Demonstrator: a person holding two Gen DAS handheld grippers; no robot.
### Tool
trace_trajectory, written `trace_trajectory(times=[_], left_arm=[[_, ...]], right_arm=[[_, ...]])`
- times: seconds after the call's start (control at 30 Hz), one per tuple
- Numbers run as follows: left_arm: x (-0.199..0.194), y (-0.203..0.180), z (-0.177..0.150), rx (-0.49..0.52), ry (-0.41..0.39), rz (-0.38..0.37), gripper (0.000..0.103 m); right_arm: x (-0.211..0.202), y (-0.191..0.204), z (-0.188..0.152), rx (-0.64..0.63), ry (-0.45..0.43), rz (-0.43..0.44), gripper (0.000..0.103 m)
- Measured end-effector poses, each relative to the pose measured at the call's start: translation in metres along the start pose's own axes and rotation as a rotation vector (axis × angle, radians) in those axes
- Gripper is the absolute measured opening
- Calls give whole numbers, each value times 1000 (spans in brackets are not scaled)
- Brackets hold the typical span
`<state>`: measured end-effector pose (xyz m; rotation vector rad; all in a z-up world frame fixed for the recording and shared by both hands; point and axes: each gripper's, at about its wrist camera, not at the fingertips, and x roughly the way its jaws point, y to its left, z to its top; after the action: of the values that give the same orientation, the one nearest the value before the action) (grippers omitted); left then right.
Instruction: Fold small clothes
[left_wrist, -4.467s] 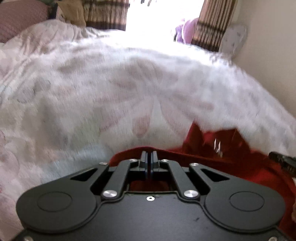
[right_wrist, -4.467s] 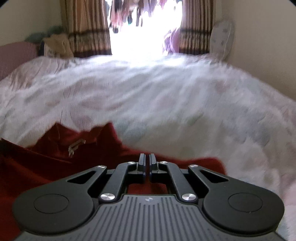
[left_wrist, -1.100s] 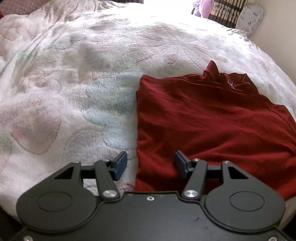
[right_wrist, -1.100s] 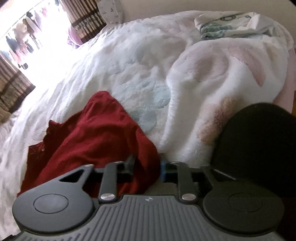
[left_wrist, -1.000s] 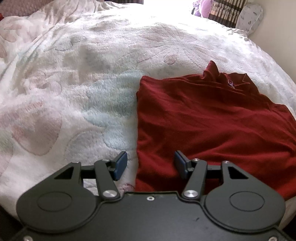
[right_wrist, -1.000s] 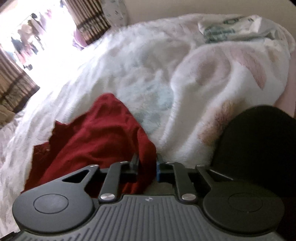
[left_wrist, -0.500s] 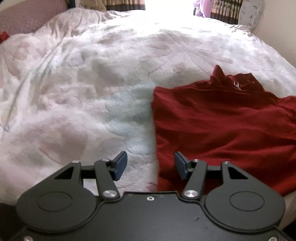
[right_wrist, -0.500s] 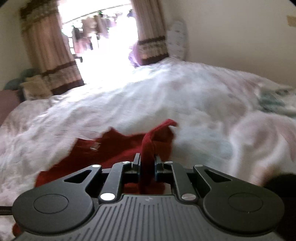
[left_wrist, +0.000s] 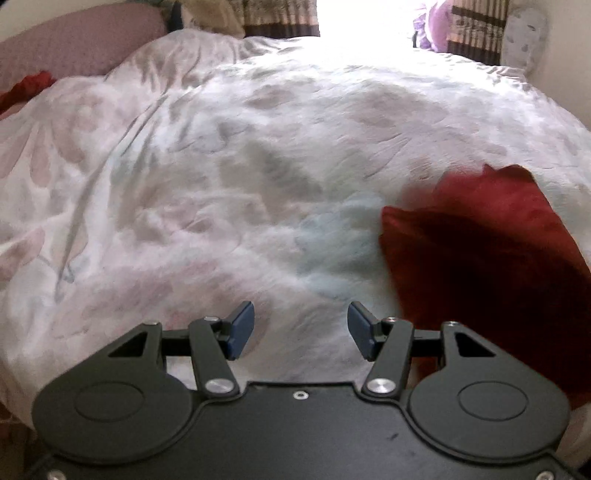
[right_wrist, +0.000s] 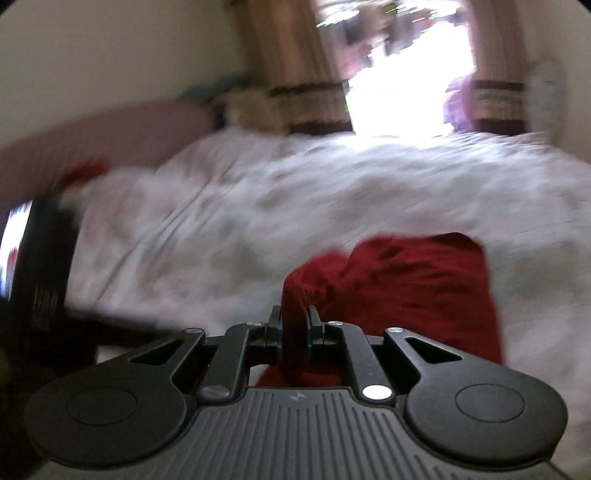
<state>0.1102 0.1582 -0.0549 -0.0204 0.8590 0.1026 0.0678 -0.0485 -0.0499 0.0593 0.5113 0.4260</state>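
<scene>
Red garment (left_wrist: 480, 251) is sitting on the bed, on top of a fluffy white blanket (left_wrist: 229, 177) with faded flower prints. From the left wrist camera it's off to the right, partly doubled over on itself, and the far corner is blurred.

Left gripper (left_wrist: 301, 328) has its jaws spread wide with nothing between them, just blanket showing in the gap. Its blue pads (left_wrist: 242, 325) hover near the garment's left edge but aren't touching it.

Right gripper (right_wrist: 295, 325) is pinched tight onto a bunched-up fold of the red garment (right_wrist: 406, 280), which comes up between the fingers and trails back to the rest of the cloth lying on the blanket (right_wrist: 240, 206). That whole view is pretty smeared, so details are mushy.

Background has striped curtains (left_wrist: 280, 16) either side of a blown-out bright window, plus a pinkish pillow (left_wrist: 74, 40) at the far left of the bed.
</scene>
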Motion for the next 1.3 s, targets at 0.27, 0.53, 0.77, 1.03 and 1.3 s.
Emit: trace_trajectory(times=[0.27,0.53,0.77,1.03,1.3], left_arm=[[9,17,-16,-50,47,31,58],[6,13,-13,-43,42,30,58],[-4,-3,-7,-33,33,23,58],[-11,-62,-2,67,20,-68,58],[17,-121,5,133,68,-172,58]], right_arm=[[33,27,-51,-105,180,14,12],[19,24,-41,-100,226,98,49],[-7,6,-15,-74,173,42,52],[-17,-47,4,-27,139,-152,53],[-9,-100,-5,68,186,-331,59]])
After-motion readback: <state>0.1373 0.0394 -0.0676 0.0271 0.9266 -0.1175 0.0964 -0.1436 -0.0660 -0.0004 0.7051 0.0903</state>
